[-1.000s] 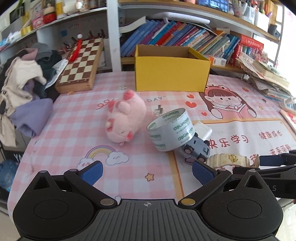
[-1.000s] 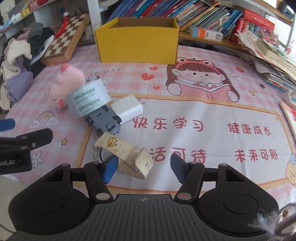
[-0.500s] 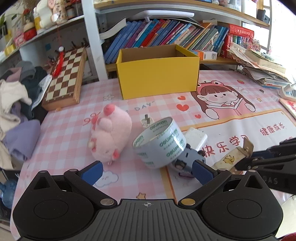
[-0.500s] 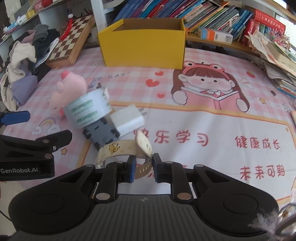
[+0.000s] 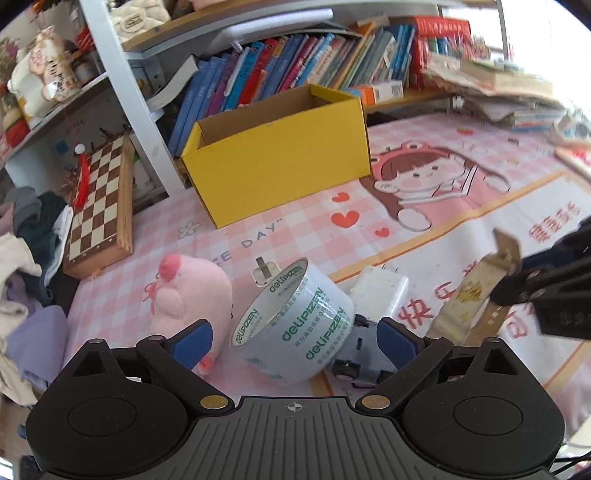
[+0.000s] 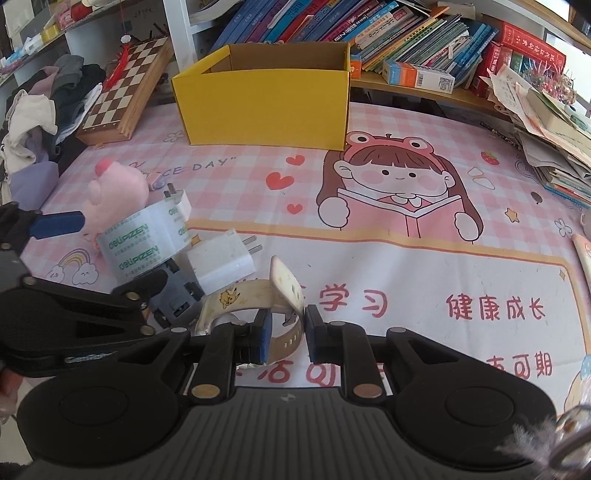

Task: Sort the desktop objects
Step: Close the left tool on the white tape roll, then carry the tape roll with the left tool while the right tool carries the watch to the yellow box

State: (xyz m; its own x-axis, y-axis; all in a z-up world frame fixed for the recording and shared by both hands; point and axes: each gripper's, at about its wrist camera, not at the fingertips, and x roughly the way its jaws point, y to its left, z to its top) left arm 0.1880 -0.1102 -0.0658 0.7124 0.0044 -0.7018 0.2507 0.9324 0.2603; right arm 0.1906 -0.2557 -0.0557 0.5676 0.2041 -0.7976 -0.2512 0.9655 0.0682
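Observation:
My right gripper (image 6: 286,334) is shut on a cream watch strap (image 6: 243,297) with a yellow cartoon print, lifted off the mat; the strap also shows in the left wrist view (image 5: 476,295). My left gripper (image 5: 293,338) is open, its fingers on either side of a clear tape roll (image 5: 295,321) that leans on a grey toy car (image 5: 354,354). A white charger plug (image 5: 380,295) lies behind them. A pink plush toy (image 5: 192,295) lies left of the tape. An open yellow box (image 5: 280,155) stands at the back.
A wooden chessboard (image 5: 99,206) leans at the back left beside a pile of clothes (image 5: 26,258). A bookshelf with books (image 6: 369,29) runs behind the box. Stacked papers and books (image 6: 554,129) lie at the right edge. A smaller white plug (image 5: 264,273) sits behind the tape.
My right gripper closed on the watch strap and lifted it off the mat. My left gripper moved in closer, so its open fingers now flank the tape roll.

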